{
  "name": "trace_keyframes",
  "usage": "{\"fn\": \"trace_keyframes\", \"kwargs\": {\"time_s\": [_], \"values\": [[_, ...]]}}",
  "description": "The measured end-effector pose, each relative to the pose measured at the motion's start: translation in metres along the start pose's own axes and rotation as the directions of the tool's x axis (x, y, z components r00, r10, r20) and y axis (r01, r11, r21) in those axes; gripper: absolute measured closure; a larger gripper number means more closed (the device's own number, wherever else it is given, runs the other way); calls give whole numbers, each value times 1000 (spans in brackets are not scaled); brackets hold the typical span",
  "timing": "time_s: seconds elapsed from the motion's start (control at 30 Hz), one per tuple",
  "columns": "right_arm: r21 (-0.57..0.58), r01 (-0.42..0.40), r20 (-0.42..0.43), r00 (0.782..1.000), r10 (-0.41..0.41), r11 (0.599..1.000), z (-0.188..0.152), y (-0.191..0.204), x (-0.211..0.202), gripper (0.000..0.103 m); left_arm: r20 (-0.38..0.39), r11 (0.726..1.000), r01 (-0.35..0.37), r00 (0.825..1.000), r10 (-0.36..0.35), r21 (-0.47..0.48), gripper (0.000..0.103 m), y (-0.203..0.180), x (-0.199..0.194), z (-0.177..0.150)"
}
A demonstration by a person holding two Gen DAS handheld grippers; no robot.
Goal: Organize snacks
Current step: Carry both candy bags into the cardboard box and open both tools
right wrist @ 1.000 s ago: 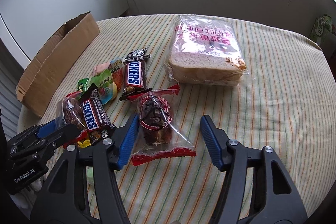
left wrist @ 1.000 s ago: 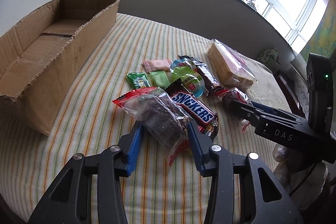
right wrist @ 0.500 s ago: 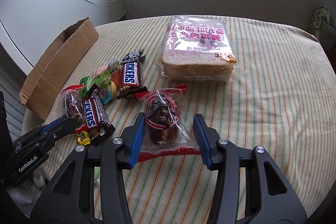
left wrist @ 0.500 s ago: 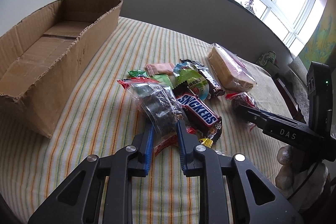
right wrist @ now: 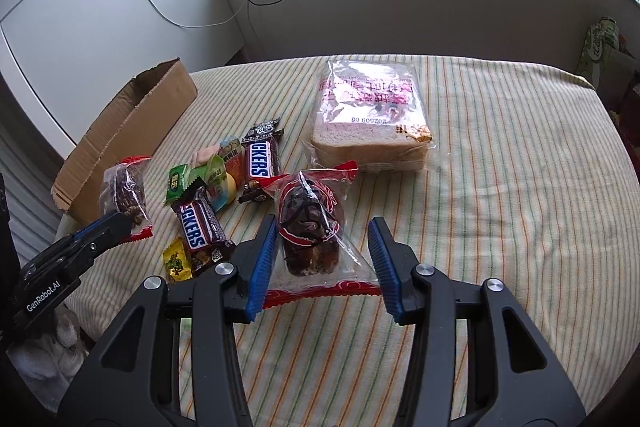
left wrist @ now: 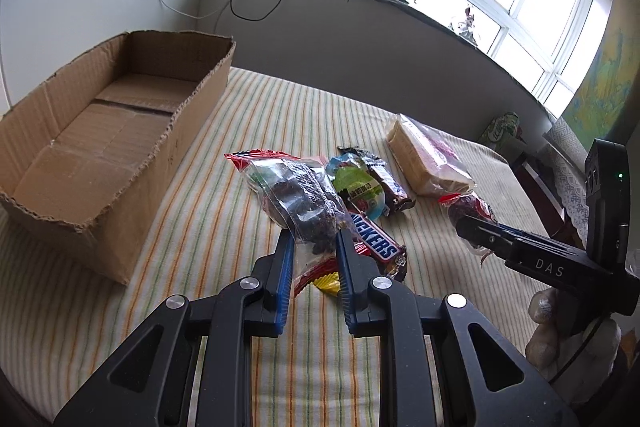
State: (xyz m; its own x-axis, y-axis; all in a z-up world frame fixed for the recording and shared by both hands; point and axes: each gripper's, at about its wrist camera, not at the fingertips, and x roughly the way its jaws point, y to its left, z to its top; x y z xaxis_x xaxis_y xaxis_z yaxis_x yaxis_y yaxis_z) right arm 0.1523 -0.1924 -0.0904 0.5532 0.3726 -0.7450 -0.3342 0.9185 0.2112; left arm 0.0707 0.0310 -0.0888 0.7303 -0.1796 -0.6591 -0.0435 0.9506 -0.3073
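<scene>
My left gripper (left wrist: 313, 247) is shut on a clear bag of dark cake (left wrist: 298, 197) with red ends and holds it lifted above the striped cloth; the bag also shows in the right wrist view (right wrist: 124, 193). My right gripper (right wrist: 323, 239) is half closed around a second cake bag (right wrist: 310, 227) that lies on the cloth, its blue pads close to the wrapper on both sides. Whether the pads touch the bag is unclear. An open cardboard box (left wrist: 96, 147) stands at the left, empty inside.
Two Snickers bars (right wrist: 200, 227) (right wrist: 260, 163), small green and yellow packets (right wrist: 212, 179) and a yellow candy (right wrist: 176, 261) lie in a heap. A bag of sliced bread (right wrist: 372, 123) lies behind. The table edge runs close at the left and right.
My left gripper closed on its cake bag and lifted it up and toward the box side. My right gripper narrowed around the other cake bag.
</scene>
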Motion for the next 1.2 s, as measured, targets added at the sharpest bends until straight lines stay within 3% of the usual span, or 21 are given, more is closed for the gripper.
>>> {"fn": "trace_keyframes", "kwargs": {"time_s": [0.3,0.53,0.8,1.2], "values": [[-74,-43,39,998,46,996,16,44,-15,55,89,1000,-11,996,13,-23,84,21,-34,18],[-147,-95,35,994,102,984,30,95,-5,55,148,996,-64,986,74,-69,84,61,-58,24],[-227,-147,13,988,154,963,43,148,16,55,171,984,-126,974,146,-123,84,100,-68,27],[-304,-187,-21,982,190,934,52,207,41,55,172,973,-171,965,197,-156,84,136,-70,29]]}}
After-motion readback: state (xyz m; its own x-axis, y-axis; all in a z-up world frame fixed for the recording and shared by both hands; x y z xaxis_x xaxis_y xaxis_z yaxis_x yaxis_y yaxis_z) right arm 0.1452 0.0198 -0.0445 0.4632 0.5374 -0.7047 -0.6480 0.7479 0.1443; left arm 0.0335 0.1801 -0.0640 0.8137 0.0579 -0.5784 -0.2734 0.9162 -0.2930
